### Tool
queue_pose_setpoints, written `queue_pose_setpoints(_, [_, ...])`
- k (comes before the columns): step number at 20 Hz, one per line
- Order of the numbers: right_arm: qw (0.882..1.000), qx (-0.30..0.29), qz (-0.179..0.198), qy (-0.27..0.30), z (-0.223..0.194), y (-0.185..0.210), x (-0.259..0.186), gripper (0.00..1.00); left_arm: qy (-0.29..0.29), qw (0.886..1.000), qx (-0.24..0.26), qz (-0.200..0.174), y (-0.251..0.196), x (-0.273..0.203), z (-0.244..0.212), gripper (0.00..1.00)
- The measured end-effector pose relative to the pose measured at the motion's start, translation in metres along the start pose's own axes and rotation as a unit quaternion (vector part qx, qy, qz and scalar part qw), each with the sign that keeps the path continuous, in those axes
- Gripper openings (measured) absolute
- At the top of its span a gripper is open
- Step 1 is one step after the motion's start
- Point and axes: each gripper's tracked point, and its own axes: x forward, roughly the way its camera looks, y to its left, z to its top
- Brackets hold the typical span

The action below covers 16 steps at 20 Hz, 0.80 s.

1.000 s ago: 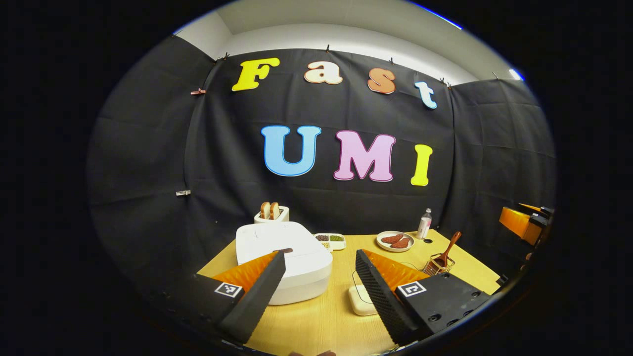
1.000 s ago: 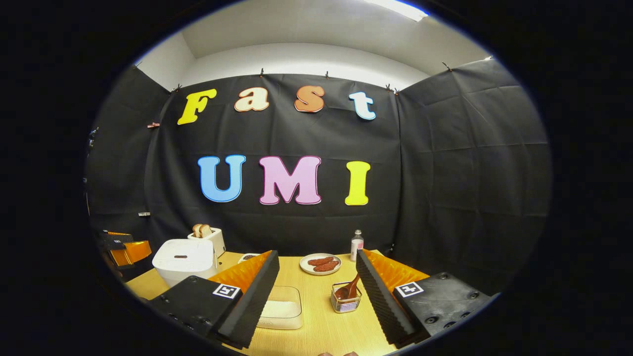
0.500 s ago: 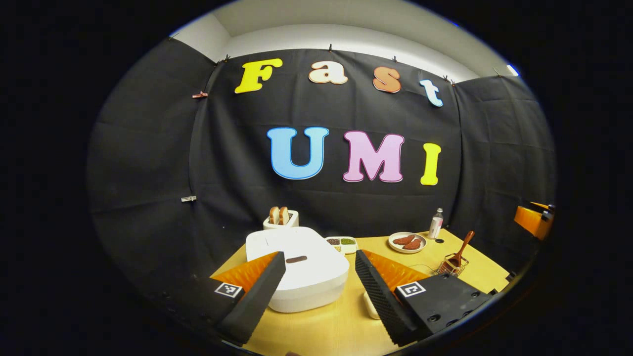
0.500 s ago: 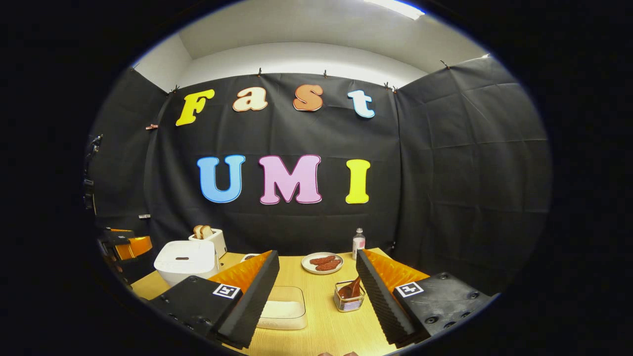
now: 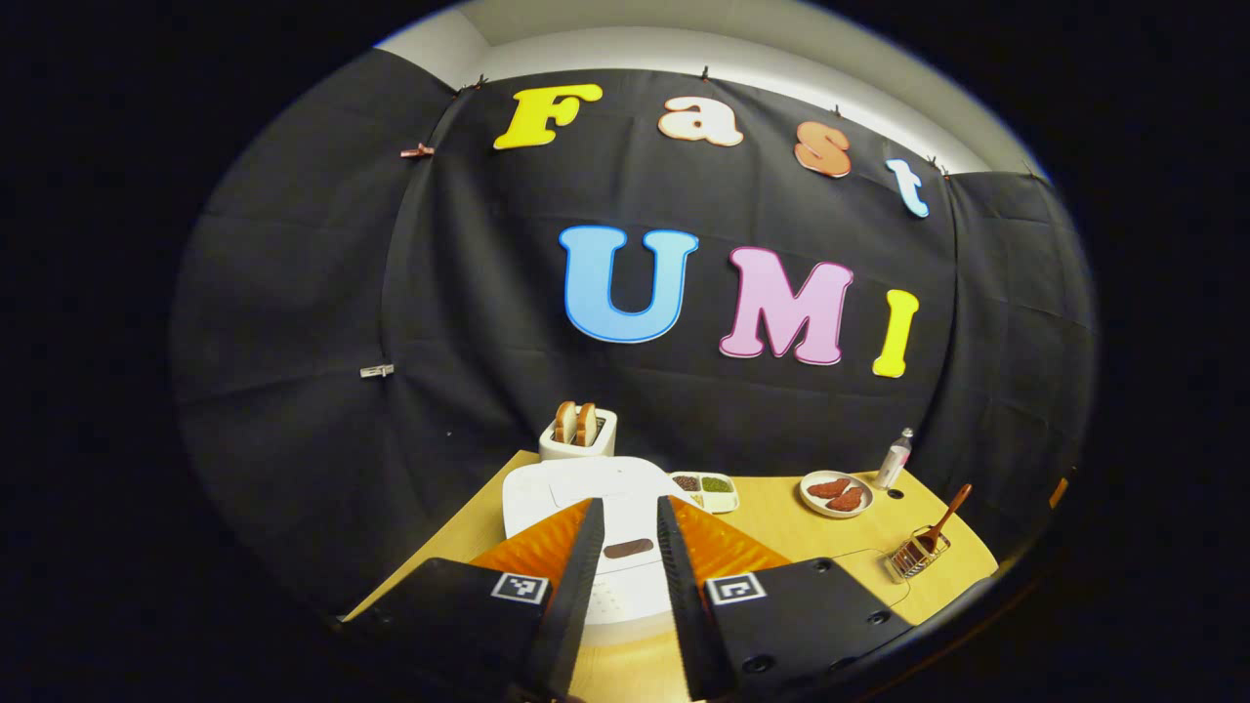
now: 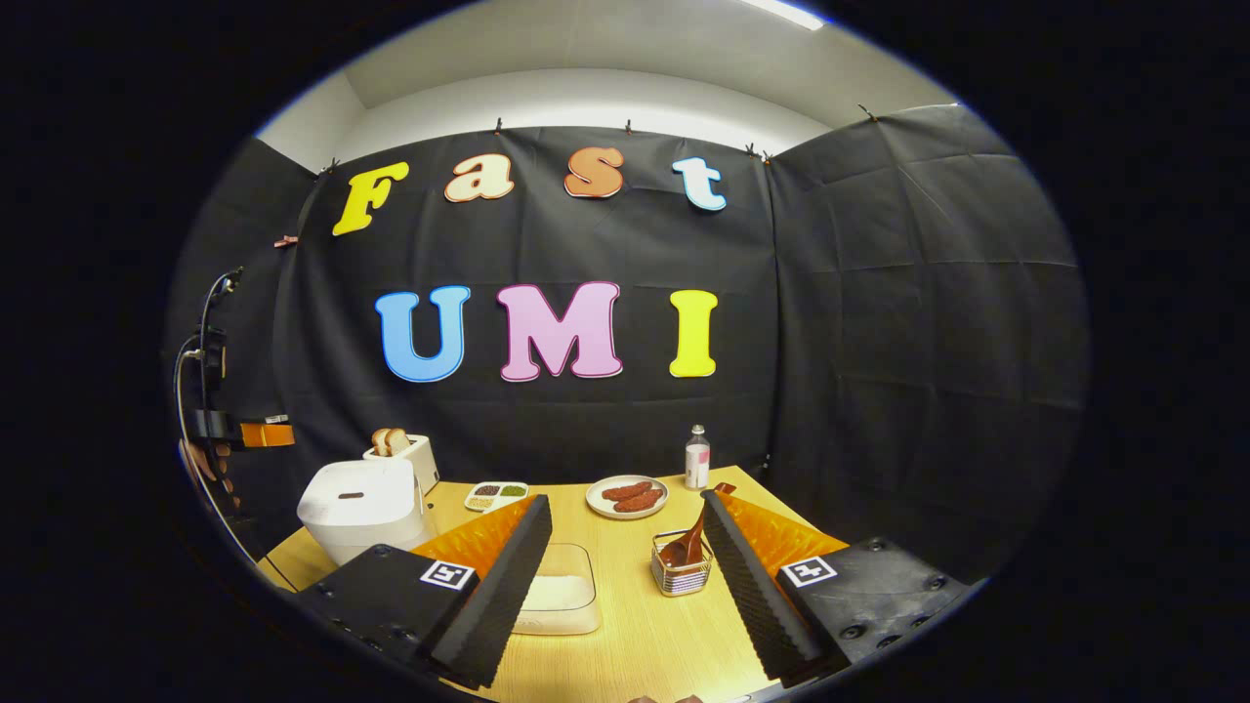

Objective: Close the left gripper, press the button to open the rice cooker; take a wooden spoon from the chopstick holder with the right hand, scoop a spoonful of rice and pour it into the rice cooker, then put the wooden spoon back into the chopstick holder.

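Both tongs hang over a yellow wooden table (image 6: 635, 625). In the left gripper view, the left gripper (image 5: 625, 513) has its two fingers pulled close, with just a thin gap between them and nothing held. It hangs above the white rice cooker (image 5: 557, 488), and the dark button (image 5: 628, 548) on the lid shows in that thin gap. One cannot tell if the fingers touch the lid. The lid is down. Behind the cooker stands a white toaster (image 5: 578, 441) with two slices of bread in it. Beside the cooker lies a little tray of beans (image 5: 708, 488), and farther off sit a plate of sausages (image 5: 836, 491) and a small bottle (image 5: 893, 457). In the right gripper view, the right gripper (image 6: 625, 513) has its fingers spread wide apart, holding nothing. Between them on the table are a clear box of rice (image 6: 562, 594) and the wire chopstick holder (image 6: 681, 572). The wooden spoon (image 6: 691, 540) stands in the holder, leaning to one side. The holder is near the right finger but does not touch it. The rice cooker (image 6: 361, 503) sits far to the left in this view, well apart from the holder. At the left edge, a hand (image 6: 203, 461) holds the other tongs.
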Motion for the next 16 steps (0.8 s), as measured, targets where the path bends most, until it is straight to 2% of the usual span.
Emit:
queue_pose_setpoints(1, [1.0,0.001,-0.005,0.001,0.002,-0.002,0.0,0.98,0.007,1.0,0.003,0.003,0.002,0.009,-0.003,0.3])
queue_pose_setpoints(3, [1.0,0.001,-0.013,0.003,0.004,-0.005,-0.001,0.98,0.021,1.0,0.002,0.003,0.004,0.027,-0.009,0.13])
queue_pose_setpoints(4, [1.0,0.0,-0.016,0.004,0.004,-0.006,-0.001,0.98,0.026,1.0,-0.006,-0.006,0.002,0.035,-0.012,0.09])
queue_pose_setpoints(7, [1.0,-0.005,-0.025,0.006,0.007,-0.008,-0.002,0.98,0.058,0.997,-0.01,-0.04,-0.013,0.058,-0.031,0.07])
queue_pose_setpoints(10, [1.0,-0.005,-0.029,0.008,0.009,-0.005,-0.004,0.98,0.077,0.996,-0.002,-0.049,-0.015,0.082,-0.049,0.06])
queue_pose_setpoints(12, [0.999,-0.003,-0.03,0.009,0.01,-0.002,-0.006,0.98,0.095,0.993,-0.02,-0.059,-0.02,0.095,-0.064,0.05])
queue_pose_setpoints(16, [0.999,-0.009,-0.03,0.016,0.008,0.001,-0.012,0.98,0.132,0.989,-0.04,-0.053,-0.019,0.109,-0.096,0.06])
